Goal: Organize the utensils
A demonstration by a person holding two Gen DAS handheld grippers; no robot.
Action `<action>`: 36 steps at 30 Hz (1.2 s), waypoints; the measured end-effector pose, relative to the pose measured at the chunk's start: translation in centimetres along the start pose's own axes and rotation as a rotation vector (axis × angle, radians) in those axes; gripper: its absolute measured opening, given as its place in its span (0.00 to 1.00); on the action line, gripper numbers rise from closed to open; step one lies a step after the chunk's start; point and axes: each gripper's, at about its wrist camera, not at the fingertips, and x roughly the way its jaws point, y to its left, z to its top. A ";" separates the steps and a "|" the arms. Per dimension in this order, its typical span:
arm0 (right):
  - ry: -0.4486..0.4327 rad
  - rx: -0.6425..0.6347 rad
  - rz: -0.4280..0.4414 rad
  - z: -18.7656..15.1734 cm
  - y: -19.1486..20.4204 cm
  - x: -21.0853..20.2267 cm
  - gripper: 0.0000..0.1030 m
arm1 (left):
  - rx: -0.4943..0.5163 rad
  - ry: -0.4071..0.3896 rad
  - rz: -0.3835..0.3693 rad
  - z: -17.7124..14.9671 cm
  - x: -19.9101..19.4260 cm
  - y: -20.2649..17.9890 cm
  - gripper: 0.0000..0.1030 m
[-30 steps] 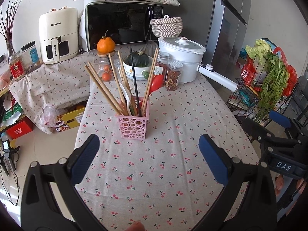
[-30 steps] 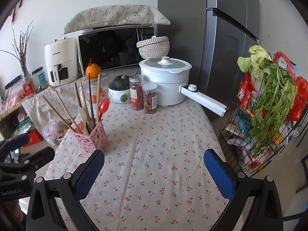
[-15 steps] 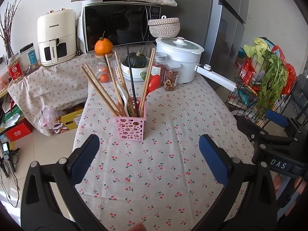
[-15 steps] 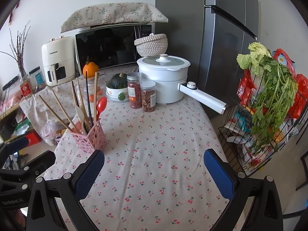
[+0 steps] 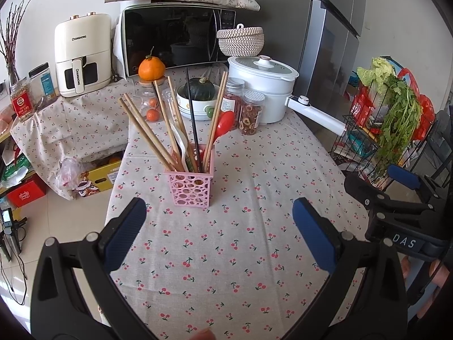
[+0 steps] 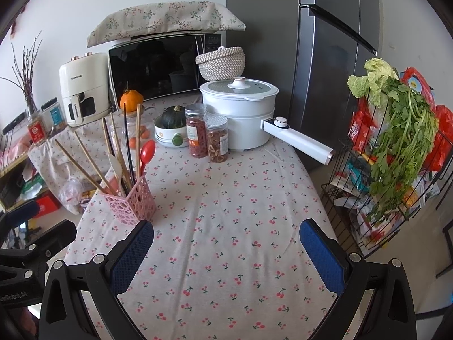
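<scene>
A perforated pink plastic holder [image 5: 190, 188] stands on the cherry-print cloth table [image 5: 240, 240], bristling with wooden chopsticks [image 5: 147, 133] and a glossy red spoon [image 5: 224, 123]. The left gripper [image 5: 219, 223] and right gripper [image 6: 226, 243] both have jaws spread wide, empty.

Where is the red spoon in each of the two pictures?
Left wrist view: the red spoon sticks up from the pink holder, just above the picture's middle.
Right wrist view: the red spoon is at left of centre, leaning out of the pink holder.
Shared landmark: the white pot with the long handle stands behind it in both.
</scene>
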 end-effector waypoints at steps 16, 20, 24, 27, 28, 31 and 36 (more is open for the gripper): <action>0.004 0.000 0.002 -0.1 0.0 0.1 1.00 | -0.002 0.006 -0.004 -0.1 0.1 -0.2 0.99; 0.010 0.005 0.004 -0.2 0.2 0.2 1.00 | 0.001 0.008 -0.005 -0.2 0.1 -0.3 0.99; 0.014 0.008 0.006 -0.3 0.3 0.2 1.00 | -0.001 0.011 -0.007 -0.3 0.1 -0.3 0.99; 0.014 0.008 0.006 -0.3 0.3 0.2 1.00 | -0.001 0.014 -0.008 -0.3 0.1 -0.3 0.99; 0.014 0.009 0.006 -0.3 0.3 0.2 1.00 | -0.001 0.013 -0.008 -0.3 0.1 -0.3 0.99; 0.014 0.009 0.006 -0.3 0.2 0.3 1.00 | -0.001 0.013 -0.008 -0.2 0.1 -0.3 0.99; 0.019 0.011 0.011 -0.3 0.3 0.3 1.00 | 0.005 0.016 -0.006 -0.3 0.2 -0.4 0.99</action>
